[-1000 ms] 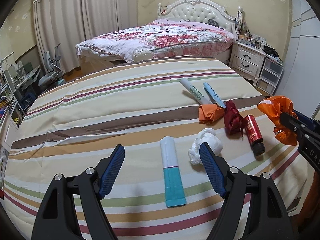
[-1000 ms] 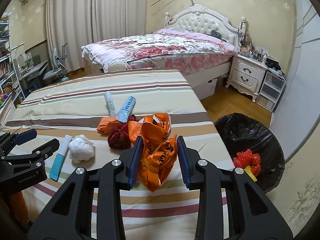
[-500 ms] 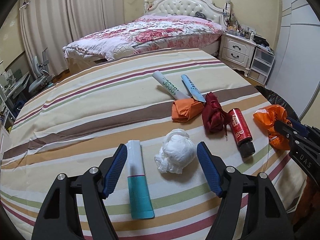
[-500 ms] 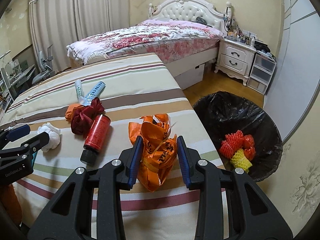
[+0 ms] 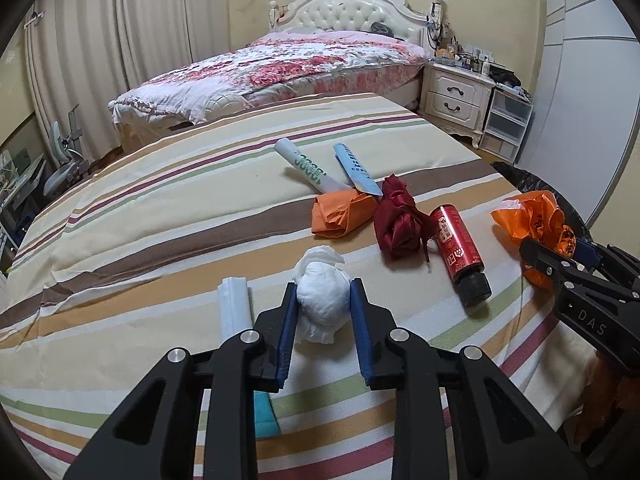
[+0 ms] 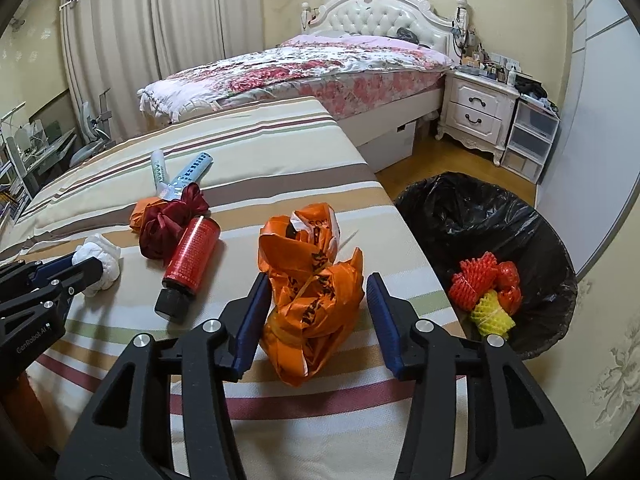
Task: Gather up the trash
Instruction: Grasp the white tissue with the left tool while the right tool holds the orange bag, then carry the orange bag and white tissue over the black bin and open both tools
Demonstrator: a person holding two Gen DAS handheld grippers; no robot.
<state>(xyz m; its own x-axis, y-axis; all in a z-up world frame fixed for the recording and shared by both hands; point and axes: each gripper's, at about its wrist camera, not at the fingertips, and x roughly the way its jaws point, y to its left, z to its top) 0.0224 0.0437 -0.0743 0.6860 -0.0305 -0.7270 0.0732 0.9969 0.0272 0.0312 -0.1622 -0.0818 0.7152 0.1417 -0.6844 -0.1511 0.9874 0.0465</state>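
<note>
A white tissue wad point(image 5: 322, 300) lies on the striped bed cover point(image 5: 160, 216). My left gripper point(image 5: 322, 290) is closing on it, and both blue pads touch its sides. My right gripper point(image 6: 318, 280) is opening around a crumpled orange plastic bag point(image 6: 312, 280) that rests on the cover near the bed's right edge. The right pad stands clear of the bag. A red bottle with a black cap point(image 5: 460, 256), a dark red ribbon bundle point(image 5: 400, 224), an orange wrapper point(image 5: 336, 216), two tubes point(image 5: 308, 168) and a white-and-teal tube point(image 5: 234, 312) also lie on the cover.
A bin lined with a black bag point(image 6: 492, 216) stands on the floor to the right of the bed, holding red and yellow foam nets point(image 6: 484, 288). Behind are a floral bed point(image 6: 304, 64), a white nightstand point(image 6: 476, 112) and plastic drawers point(image 6: 528, 140).
The left jaws narrowed from straddling the teal tube and the wad to gripping the wad alone. The right jaws spread away from the orange bag, which now sits on the cover.
</note>
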